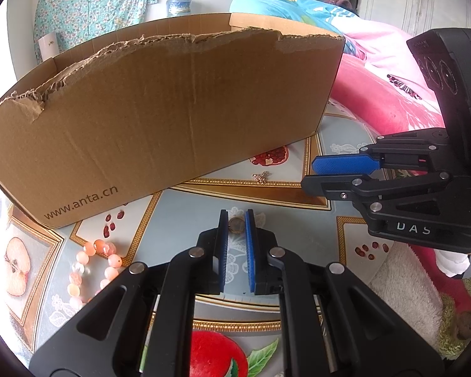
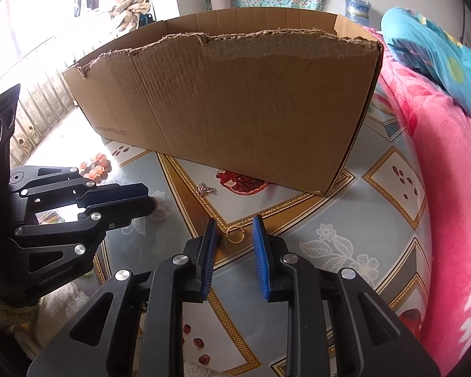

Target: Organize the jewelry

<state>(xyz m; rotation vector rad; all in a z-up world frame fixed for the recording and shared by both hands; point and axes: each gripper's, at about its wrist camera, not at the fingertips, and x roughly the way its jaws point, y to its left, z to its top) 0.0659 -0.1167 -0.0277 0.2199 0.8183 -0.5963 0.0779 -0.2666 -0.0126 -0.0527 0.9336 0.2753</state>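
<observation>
Gold hoop (image 2: 235, 235): lies flat on the counter (image 2: 345, 213), between the right gripper's fingertips and just ahead of them
Right gripper (image 2: 235, 223): released, blue pads either side of the hoop and not pressing on it
Step in hand: judged to be the pinch on the hoop
Doing it well: sink the tips to the counter, keep the hoop centred, close gently; a thin hoop may skid or flip out
Left gripper (image 1: 237, 213): clenched on what looks like a two-tone ring (image 1: 237, 224) at its tips
Small chain piece (image 2: 205, 188): ahead and left of the right gripper, apart from the hoop
Pink bead bracelet (image 1: 94, 267): left of the left gripper
Cardboard box (image 2: 235, 110): straight ahead of both, open-topped, near wall torn; likely goal, so lift clear of that edge
</observation>
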